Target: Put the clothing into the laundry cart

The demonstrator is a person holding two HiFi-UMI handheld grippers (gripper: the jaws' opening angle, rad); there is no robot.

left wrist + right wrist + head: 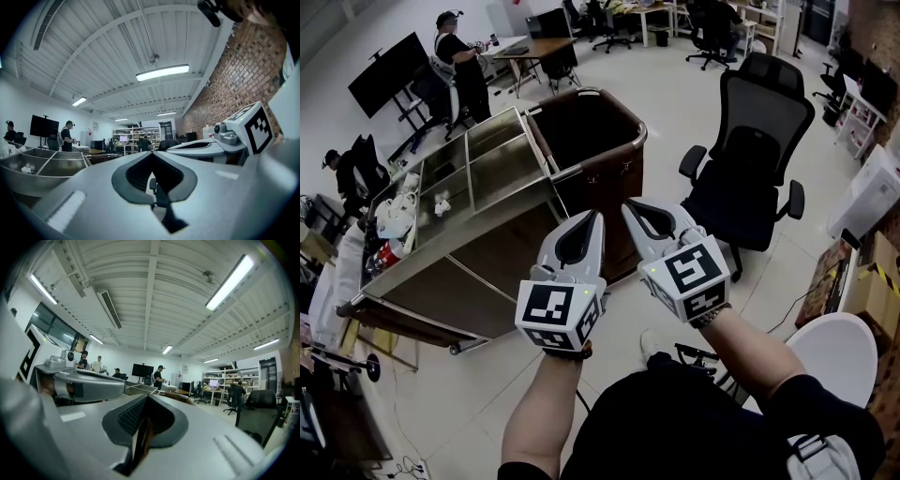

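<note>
The laundry cart (623,120), brown with a metal rim and a dark inside, stands just beyond my two grippers in the head view. A white heap that looks like clothing (396,216) lies at the far left end of the steel table (502,178), well away from both grippers. My left gripper (589,217) and right gripper (632,208) are held side by side, pointing level toward the cart. Both are shut with nothing between the jaws. The left gripper view shows its tips (152,153) meeting, and the right gripper view shows the same (147,397).
The steel table has several shallow compartments, one with a small white item (442,206). A black office chair (752,155) stands right of the cart. A person (461,67) stands beyond the table and another (345,173) at the left. A white round seat (836,352) is at my right.
</note>
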